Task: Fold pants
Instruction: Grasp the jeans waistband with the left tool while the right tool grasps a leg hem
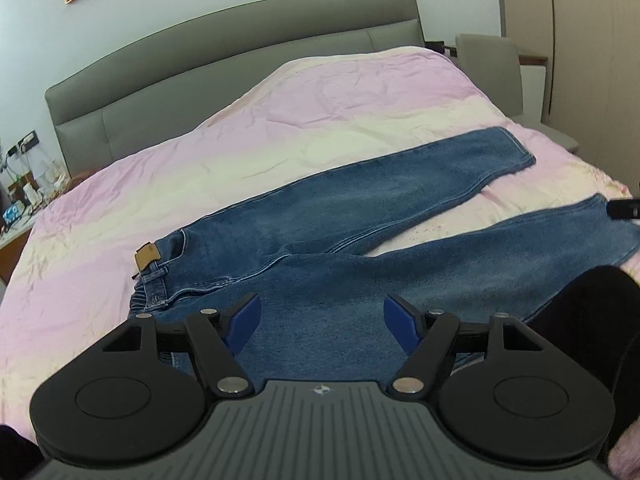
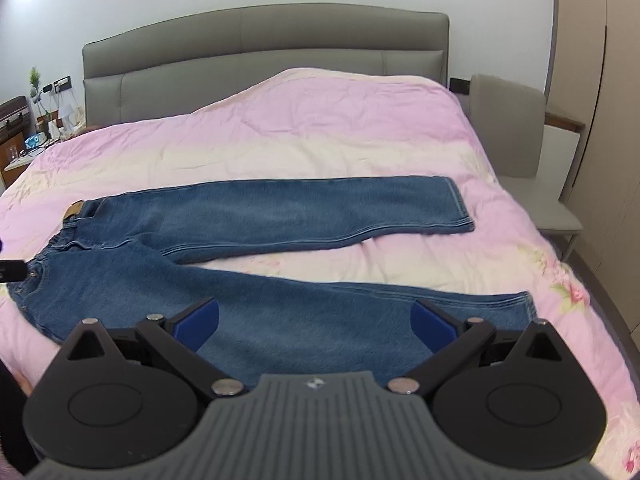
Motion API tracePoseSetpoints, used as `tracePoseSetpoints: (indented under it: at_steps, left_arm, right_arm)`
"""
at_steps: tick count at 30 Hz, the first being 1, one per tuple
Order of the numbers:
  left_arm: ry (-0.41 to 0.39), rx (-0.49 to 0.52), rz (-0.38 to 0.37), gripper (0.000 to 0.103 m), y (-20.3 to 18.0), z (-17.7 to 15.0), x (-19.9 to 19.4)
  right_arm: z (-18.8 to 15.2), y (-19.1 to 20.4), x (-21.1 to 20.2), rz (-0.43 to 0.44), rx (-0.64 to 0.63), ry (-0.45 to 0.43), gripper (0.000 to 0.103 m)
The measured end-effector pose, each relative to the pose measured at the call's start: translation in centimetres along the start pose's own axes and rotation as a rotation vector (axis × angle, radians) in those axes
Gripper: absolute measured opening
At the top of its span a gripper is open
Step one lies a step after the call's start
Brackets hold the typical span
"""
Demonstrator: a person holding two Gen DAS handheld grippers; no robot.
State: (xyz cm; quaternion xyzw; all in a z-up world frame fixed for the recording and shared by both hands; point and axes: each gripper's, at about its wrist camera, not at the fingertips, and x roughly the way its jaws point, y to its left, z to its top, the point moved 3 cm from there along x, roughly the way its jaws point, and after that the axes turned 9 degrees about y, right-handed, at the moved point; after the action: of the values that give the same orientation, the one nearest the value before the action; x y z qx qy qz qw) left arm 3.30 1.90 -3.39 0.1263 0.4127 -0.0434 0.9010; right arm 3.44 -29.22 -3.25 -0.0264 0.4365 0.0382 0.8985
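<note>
Jeans spread flat on bed; denim judged soft, heavy; best gripped at waistband and hem. Left claw and right claw both held wide, empty.

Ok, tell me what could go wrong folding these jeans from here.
1. Both grippers, left and right, hang open over the near leg; a shallow pinch could also catch the pink bedspread.
2. The legs lie splayed, so the far leg may not line up.

Even, soft daylight, no harsh shadows or glare; strong fisheye bending at edges, slightly soft focus throughout.
</note>
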Motion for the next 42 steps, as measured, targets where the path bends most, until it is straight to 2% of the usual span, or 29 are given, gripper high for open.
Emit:
tracePoseSetpoints:
  at_steps: [2, 6, 8, 10, 13, 16, 18, 21, 24, 27, 32, 36, 39, 40, 42]
  left_arm:
    - [0.012, 0.069, 0.002, 0.082, 0.8, -0.2, 0.4]
    - [0.032, 0.188, -0.004, 0.081, 2.6, -0.7, 1.5]
    - [0.04, 0.253, -0.039, 0.081, 3.4, -1.1, 2.2]
    - [0.091, 0.31, -0.04, 0.081, 4.4, -1.4, 3.4]
    - [0.17, 0.398, -0.038, 0.081, 5.5, -2.3, 5.6]
    - [0.284, 0.499, -0.028, 0.081, 6.7, -3.8, 8.9]
    - [0.378, 0.554, -0.012, 0.081, 7.3, -5.3, 11.3]
    - [0.486, 0.6, 0.018, 0.081, 8.4, -7.1, 14.3]
    - [0.563, 0.627, 0.024, 0.081, 8.9, -8.5, 16.6]
    - [0.578, 0.662, 0.051, 0.081, 8.6, -9.1, 17.8]
    - [0.573, 0.693, 0.093, 0.088, 7.7, -9.7, 19.3]
    - [0.584, 0.688, 0.129, 0.087, 7.2, -9.7, 20.1]
    - [0.579, 0.683, 0.158, 0.077, 6.6, -9.6, 20.0]
    - [0.57, 0.692, 0.173, 0.068, 6.3, -9.7, 19.7]
    - [0.548, 0.709, 0.198, 0.056, 6.0, -9.8, 19.4]
  right_arm:
    - [0.1, -1.5, 0.9, -0.041, -0.005, 0.032, 0.098]
    - [-0.4, -4.4, 2.6, -0.058, -0.019, 0.09, 0.097]
    - [-0.7, -5.7, 3.4, -0.067, -0.041, 0.1, 0.096]
    - [-1.0, -6.9, 3.9, -0.039, -0.069, 0.092, 0.091]
    - [-1.2, -8.7, 5.0, -0.024, -0.049, 0.133, 0.088]
    - [-1.6, -10.3, 6.4, -0.015, -0.043, 0.169, 0.075]
    - [-1.9, -11.2, 7.1, -0.025, -0.057, 0.173, 0.073]
    - [-2.3, -12.0, 7.9, -0.025, -0.118, 0.178, 0.064]
    - [-2.6, -13.3, 8.8, -0.023, -0.144, 0.224, 0.063]
    - [-2.9, -14.6, 9.7, -0.026, -0.186, 0.262, 0.063]
    - [-4.6, -15.3, 11.0, -0.035, -0.392, 0.32, 0.063]
    - [-6.8, -15.2, 12.3, -0.043, -0.546, 0.39, 0.063]
    - [-7.9, -15.1, 13.2, -0.08, -0.617, 0.4, 0.063]
    - [-8.1, -15.2, 13.5, -0.101, -0.625, 0.388, 0.063]
    - [-8.3, -15.3, 13.7, -0.117, -0.616, 0.364, 0.054]
